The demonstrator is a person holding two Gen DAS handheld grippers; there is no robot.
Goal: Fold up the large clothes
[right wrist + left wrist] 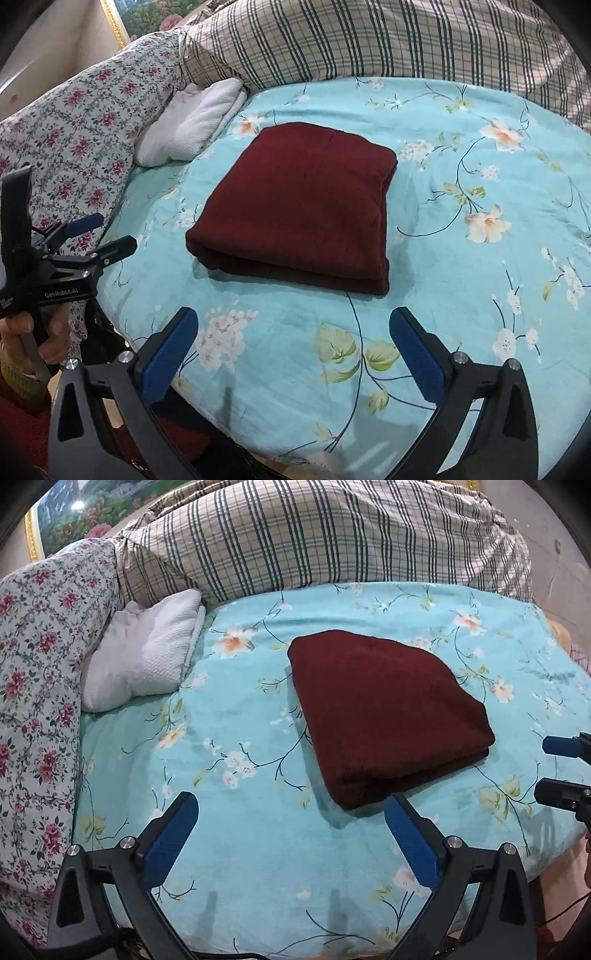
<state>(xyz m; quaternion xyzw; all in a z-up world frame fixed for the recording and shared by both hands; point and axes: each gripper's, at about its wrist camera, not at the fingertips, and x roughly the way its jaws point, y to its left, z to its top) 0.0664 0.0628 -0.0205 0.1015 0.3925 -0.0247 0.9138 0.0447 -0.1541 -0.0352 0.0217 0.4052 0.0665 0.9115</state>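
Note:
A dark red garment lies folded into a thick rectangle on the light blue floral bedsheet; it also shows in the right wrist view. My left gripper is open and empty, hovering just short of the garment's near left corner. It also shows at the left in the right wrist view. My right gripper is open and empty, a little in front of the garment's near edge. Its fingers show at the right edge of the left wrist view.
A white textured pillow lies at the back left. A pink floral quilt runs along the left side. A plaid bundle fills the back. The bed's near edge drops off below both grippers.

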